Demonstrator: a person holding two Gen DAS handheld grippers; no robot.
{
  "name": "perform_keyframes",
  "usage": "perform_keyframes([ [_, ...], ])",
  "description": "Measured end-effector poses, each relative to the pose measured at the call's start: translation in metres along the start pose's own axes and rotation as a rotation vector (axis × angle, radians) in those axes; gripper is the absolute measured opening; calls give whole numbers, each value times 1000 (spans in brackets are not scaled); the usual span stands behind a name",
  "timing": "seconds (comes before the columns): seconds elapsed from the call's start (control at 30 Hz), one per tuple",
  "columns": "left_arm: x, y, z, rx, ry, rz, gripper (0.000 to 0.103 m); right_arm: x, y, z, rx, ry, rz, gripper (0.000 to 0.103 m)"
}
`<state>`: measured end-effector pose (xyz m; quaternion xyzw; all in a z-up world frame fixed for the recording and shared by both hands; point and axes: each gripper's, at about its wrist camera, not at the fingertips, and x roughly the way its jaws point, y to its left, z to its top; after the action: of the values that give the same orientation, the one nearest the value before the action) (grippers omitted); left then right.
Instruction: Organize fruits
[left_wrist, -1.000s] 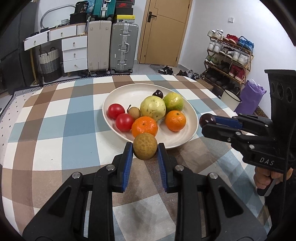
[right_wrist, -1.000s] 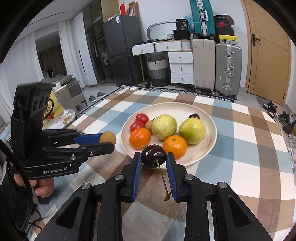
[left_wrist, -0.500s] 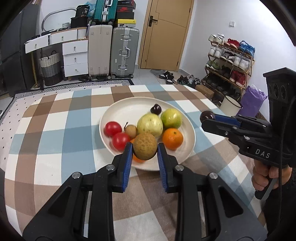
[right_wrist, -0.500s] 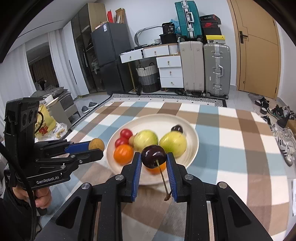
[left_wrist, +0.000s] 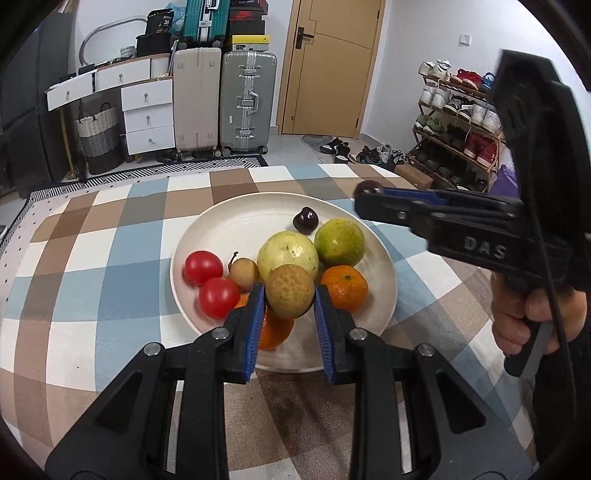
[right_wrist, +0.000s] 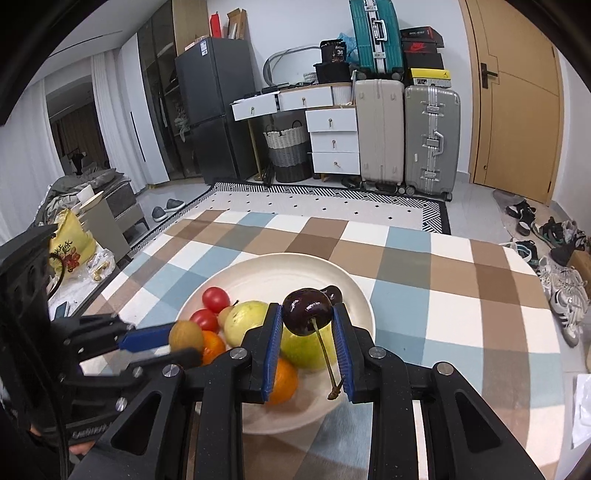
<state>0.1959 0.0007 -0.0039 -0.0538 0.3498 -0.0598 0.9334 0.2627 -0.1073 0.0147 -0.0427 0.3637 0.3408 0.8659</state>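
A white plate (left_wrist: 236, 225) on the checked tablecloth holds two red tomatoes (left_wrist: 202, 266), a small brown fruit (left_wrist: 243, 273), a pale green fruit (left_wrist: 287, 251), a green citrus (left_wrist: 340, 242), two oranges (left_wrist: 344, 287) and a dark cherry (left_wrist: 306, 220). My left gripper (left_wrist: 290, 295) is shut on a rough tan round fruit (left_wrist: 290, 291) above the plate's near side. My right gripper (right_wrist: 307, 314) is shut on a dark cherry (right_wrist: 307, 311) with its stem hanging down, above the plate (right_wrist: 273, 273). The right gripper also shows in the left wrist view (left_wrist: 369, 192).
The checked tablecloth (left_wrist: 92, 258) covers the table, with its edges to the far side and the right. Suitcases (left_wrist: 247, 99), white drawers (left_wrist: 147, 110) and a shoe rack (left_wrist: 461, 122) stand on the floor beyond. A white sheet (right_wrist: 581, 410) lies at the right table edge.
Both grippers have moved forward and up over the plate, each still holding its fruit. The fruits in the plate have not moved.
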Motion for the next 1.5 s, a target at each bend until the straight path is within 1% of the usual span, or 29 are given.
perform_keyframes([
  [0.23, 1, 0, -5, -7, -15, -36, 24, 21, 4, 3, 2, 17, 31, 27],
  [0.37, 3, -4, -6, 12, -13, -26, 24, 28, 8, -1, 16, 33, 39, 27],
  [0.5, 5, -4, -7, 15, -5, -24, 24, 28, 10, 0, 7, 21, 46, 28],
  [0.53, 5, -4, -6, 17, -3, -23, 24, 28, 10, 0, 9, 20, 43, 31],
  [0.57, 5, -4, -6, 15, -2, -24, 24, 28, 10, 0, 9, 22, 43, 38],
  [0.6, 5, -3, -6, 10, -3, -26, 24, 27, 9, 0, 8, 15, 38, 42],
  [0.67, 4, -1, -5, -3, 2, -28, 26, 23, 8, 1, 6, 5, 26, 44],
  [0.73, 2, 3, -3, -16, -4, -17, 30, 19, 7, 2, 4, 0, 19, 46],
  [0.77, 0, 4, -2, -20, -9, -12, 36, 14, 7, 3, 3, -8, 14, 50],
  [0.8, -3, 7, -2, -27, -19, -4, 44, 11, 7, 3, 3, -15, 7, 52],
  [0.83, -5, 9, -1, -33, -27, 3, 50, 7, 7, 4, 2, -18, 1, 57],
  [0.87, -10, 13, -1, -43, -42, 13, 62, 2, 7, 3, -1, -19, 0, 68],
  [0.9, -15, 15, -1, -48, -56, 19, 73, -3, 7, 2, -2, -26, 1, 74],
  [0.93, -19, 18, -1, -55, -70, 25, 78, -8, 7, 1, -2, -35, 4, 83],
  [0.97, -25, 20, -1, -62, -87, 33, 86, -15, 7, -2, 0, -52, 13, 88],
  [1.0, -29, 22, 0, -67, -99, 36, 86, -19, 7, -4, 1, -57, 19, 90],
  [1.07, -37, 25, 0, -66, -114, 41, 87, -27, 8, -9, -1, -58, 28, 99],
  [1.13, -44, 27, -2, -61, -121, 59, 93, -36, 9, -15, -6, -71, 17, 102],
  [1.17, -47, 28, -3, -61, -128, 68, 103, -42, 9, -18, -8, -82, 12, 102],
  [1.2, -52, 30, -5, -64, -145, 84, 102, -47, 9, -20, -12, -91, 20, 102],
  [1.3, -65, 31, -9, -69, -164, 93, 102, -63, 12, -28, -14, -116, 55, 102],
  [1.5, -80, 31, -22, -61, -196, 112, 102, -84, 15, -50, 4, -163, 56, 102],
])
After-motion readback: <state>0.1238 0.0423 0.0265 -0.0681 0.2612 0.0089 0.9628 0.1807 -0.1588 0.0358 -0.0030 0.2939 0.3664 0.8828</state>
